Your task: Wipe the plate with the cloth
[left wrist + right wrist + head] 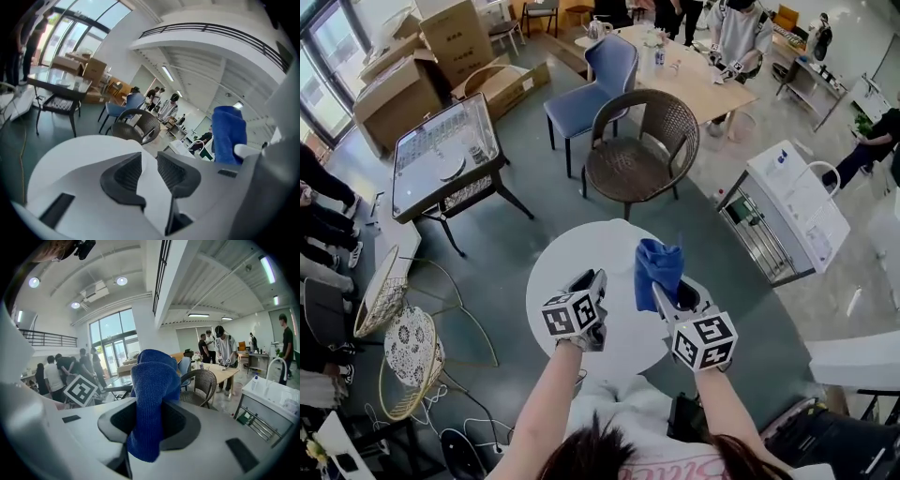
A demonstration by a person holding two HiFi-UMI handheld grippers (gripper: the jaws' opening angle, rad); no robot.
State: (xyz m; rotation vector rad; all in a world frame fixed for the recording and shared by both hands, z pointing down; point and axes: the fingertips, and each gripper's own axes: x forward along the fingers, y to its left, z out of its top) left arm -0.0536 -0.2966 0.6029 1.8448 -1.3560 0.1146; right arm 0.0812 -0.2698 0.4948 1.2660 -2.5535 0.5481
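Observation:
My right gripper is shut on a blue cloth. The cloth stands up out of the jaws, above the round white table. My left gripper hovers over the table's left half, level with the right one. A thin white edge, seemingly the plate, fills the narrow gap between its ribbed pads and touches both. In the head view I cannot pick the white plate out against the white tabletop. The blue cloth shows at the right of the left gripper view.
A brown wicker chair stands just beyond the table, with a blue chair behind it. A glass-topped side table is at far left, wire chairs at near left and a white cabinet at right. People stand at the room's edges.

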